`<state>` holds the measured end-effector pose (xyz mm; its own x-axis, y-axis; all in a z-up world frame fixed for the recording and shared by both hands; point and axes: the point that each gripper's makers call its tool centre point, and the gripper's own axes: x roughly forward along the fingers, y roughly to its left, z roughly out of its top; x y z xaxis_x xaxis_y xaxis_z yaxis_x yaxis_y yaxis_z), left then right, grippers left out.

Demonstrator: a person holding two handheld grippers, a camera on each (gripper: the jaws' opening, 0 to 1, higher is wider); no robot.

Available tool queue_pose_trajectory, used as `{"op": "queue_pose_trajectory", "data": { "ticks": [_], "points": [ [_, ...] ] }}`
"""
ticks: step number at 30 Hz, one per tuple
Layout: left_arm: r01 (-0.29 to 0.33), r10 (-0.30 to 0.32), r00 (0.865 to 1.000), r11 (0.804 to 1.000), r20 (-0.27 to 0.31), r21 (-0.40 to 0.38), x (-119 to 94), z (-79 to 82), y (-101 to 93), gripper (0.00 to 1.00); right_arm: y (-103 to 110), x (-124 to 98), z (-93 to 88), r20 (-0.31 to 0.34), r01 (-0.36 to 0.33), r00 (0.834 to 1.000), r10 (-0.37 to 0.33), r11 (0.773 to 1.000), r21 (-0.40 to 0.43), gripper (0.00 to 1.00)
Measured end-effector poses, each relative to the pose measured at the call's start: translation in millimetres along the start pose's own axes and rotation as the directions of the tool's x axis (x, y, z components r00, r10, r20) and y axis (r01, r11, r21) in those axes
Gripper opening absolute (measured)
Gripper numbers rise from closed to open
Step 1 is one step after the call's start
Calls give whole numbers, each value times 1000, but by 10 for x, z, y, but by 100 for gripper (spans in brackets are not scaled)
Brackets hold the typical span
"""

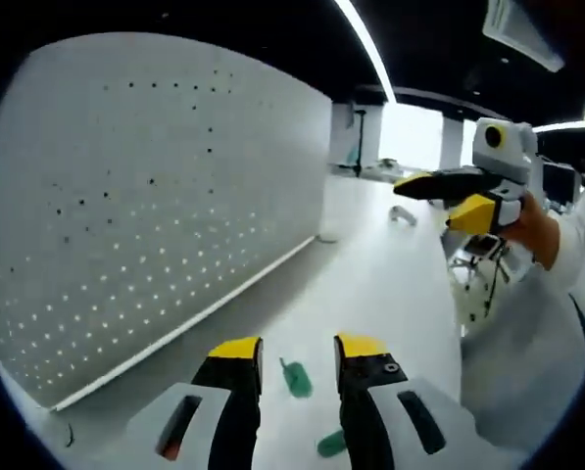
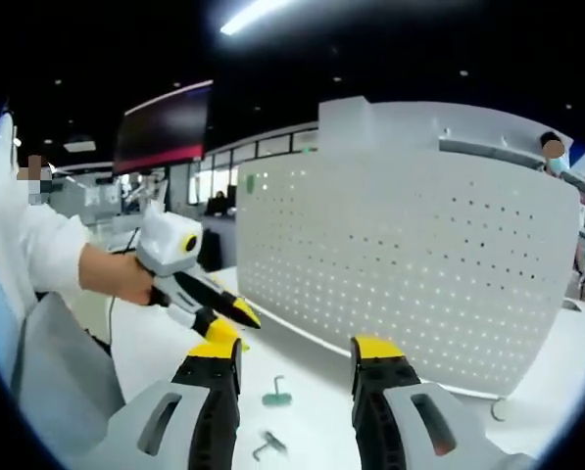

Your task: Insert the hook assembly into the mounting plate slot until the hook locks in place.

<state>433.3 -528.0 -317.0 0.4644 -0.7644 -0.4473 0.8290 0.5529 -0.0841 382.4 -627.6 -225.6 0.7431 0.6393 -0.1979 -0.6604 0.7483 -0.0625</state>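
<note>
While I am holding both tools above the white surface (image 1: 390, 284), nothing is gripped yet. My left hand-held gripper (image 1: 299, 354) is standing wide open and empty, and my right hand-held gripper (image 2: 297, 357) is also open and empty. The green-based hook (image 2: 276, 390) is lying on the surface between the right jaws, with a loose metal hook (image 2: 268, 446) near it. The perforated mounting plate (image 2: 410, 264) is standing upright behind them. I am judging the hook small, so it may slip sideways or twist when I pinch it.

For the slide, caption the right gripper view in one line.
Open right claw hovers over two hooks on the white table, facing the perforated pegboard; left claw alongside.
</note>
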Motion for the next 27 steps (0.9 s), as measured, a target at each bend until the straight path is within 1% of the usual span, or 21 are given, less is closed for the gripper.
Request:
{"op": "queue_pose_trajectory", "data": {
  "ticks": [1, 2, 4, 5, 7, 9, 11, 12, 13, 15, 17, 19, 22, 24, 25, 27],
  "points": [
    [14, -14, 1000, 1000, -25, -1, 51, -58, -12, 29, -8, -13, -9, -1, 0, 1000, 0, 1000, 0, 44],
    [17, -17, 999, 1000, -30, -1, 85, -78, -8, 28, -22, -30, -22, -4, 0, 1000, 0, 1000, 1, 44],
    [49, -50, 996, 999, -72, -17, 166, -174, -32, 26, -41, -61, -39, -9, 2, 1000, -2, 1000, 1, 44],
    [39, -42, 996, 999, -84, -37, 212, -209, 1, 25, -45, -67, -42, -9, 3, 1000, -3, 1000, 1, 44],
    [61, -70, 993, 994, -92, -94, 260, -242, -24, 23, -73, -101, -51, -9, 10, 1000, -10, 1000, 1, 44],
    [54, -63, 992, 995, -106, -87, 317, -281, 21, 22, -103, -129, -65, -7, 19, 1000, -19, 1000, 6, 45],
    [55, -67, 991, 994, -120, -98, 347, -314, 40, 21, -113, -137, -83, -7, 23, 1000, -23, 1000, 11, 45],
    [61, -79, 986, 990, -146, -125, 369, -361, 45, 21, -121, -137, -104, -10, 26, 1000, -26, 1000, 14, 45],
    [62, -82, 985, 990, -151, -129, 386, -368, 54, 21, -127, -136, -123, -14, 28, 1000, -27, 1000, 15, 45],
    [72, -96, 979, 988, -181, -138, 421, -405, 57, 20, -136, -134, -141, -17, 31, 999, -31, 999, 16, 45],
    [74, -96, 976, 990, -196, -116, 457, -410, 74, 21, -140, -130, -148, -18, 33, 999, -33, 999, 17, 45],
    [74, -100, 971, 989, -215, -124, 484, -430, 91, 20, -143, -126, -152, -17, 35, 999, -35, 999, 20, 45],
    [77, -104, 959, 991, -263, -111, 522, -513, 108, 19, -153, -125, -158, -15, 39, 999, -39, 999, 21, 45],
    [87, -118, 946, 990, -301, -112, 534, -581, 96, 17, -158, -128, -166, -16, 42, 999, -42, 999, 22, 45],
    [91, -121, 942, 990, -311, -112, 545, -598, 93, 17, -164, -131, -174, -17, 45, 999, -45, 999, 22, 45],
    [96, -128, 940, 989, -317, -115, 560, -600, 95, 17, -175, -134, -195, -20, 49, 999, -49, 998, 25, 45]
  ]
}}
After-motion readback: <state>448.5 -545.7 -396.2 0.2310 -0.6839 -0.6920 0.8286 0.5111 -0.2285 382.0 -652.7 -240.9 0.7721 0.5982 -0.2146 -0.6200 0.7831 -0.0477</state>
